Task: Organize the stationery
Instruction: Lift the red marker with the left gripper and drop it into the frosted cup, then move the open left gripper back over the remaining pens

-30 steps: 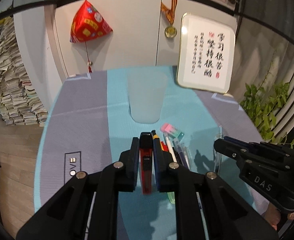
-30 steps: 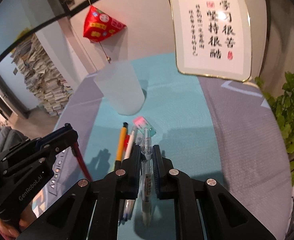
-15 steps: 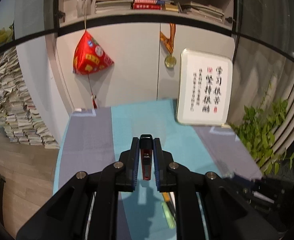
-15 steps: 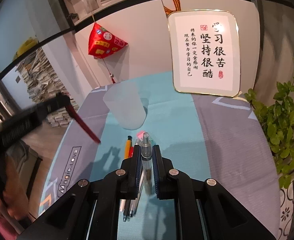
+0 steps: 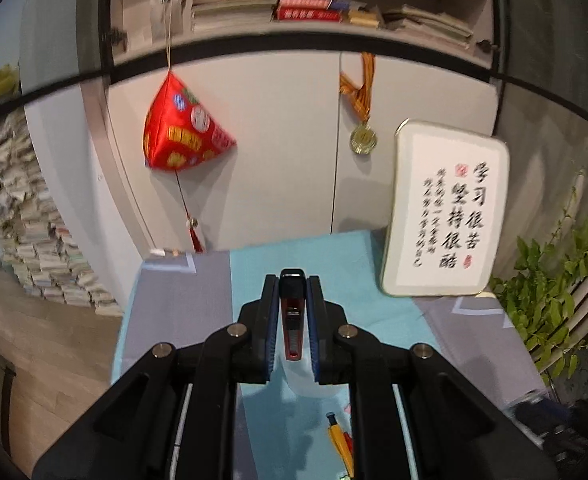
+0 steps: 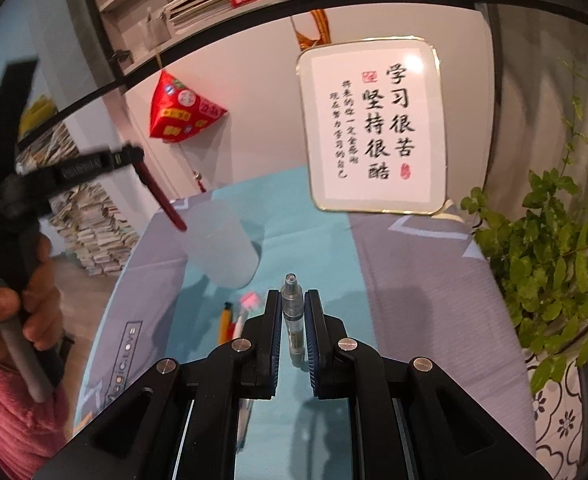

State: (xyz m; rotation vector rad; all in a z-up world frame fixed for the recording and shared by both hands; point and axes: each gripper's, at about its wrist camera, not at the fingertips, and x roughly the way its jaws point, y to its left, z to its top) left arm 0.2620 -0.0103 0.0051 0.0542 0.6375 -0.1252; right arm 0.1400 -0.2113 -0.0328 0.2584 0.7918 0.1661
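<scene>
The left tongs (image 5: pixel 292 318) are closed on a slim dark red pen with a black cap (image 5: pixel 292 316), gripped near its upper end, so most of its length hangs free below. In the right wrist view this red pen points down and forward, with its tip just over the rim of the frosted translucent plastic cup (image 6: pixel 222 246). The right tongs (image 6: pixel 292 332) are closed on a clear plastic pen with a silver tip (image 6: pixel 293 320), which stands between the two blades with the tip up and ahead. The cup stands on the teal and grey cloth surface (image 6: pixel 326 240), ahead of the right tongs and a little to their left.

Just in front of the right tongs, low and to the left, lie an orange pen with a black end (image 6: pixel 225 320) and a small pink eraser (image 6: pixel 250 301); other pens beside them I cannot tell apart.

I judge both held pens to be light, stiff and smooth. A round, slippery barrel can turn or slide between flat blades, so a hold near the middle would be more steady than one near the cap. The cup looks thin and light, and a pen that pushes on its rim could probably tip it. I think it is safer to bring each pen nearly upright over the opening before release.
</scene>
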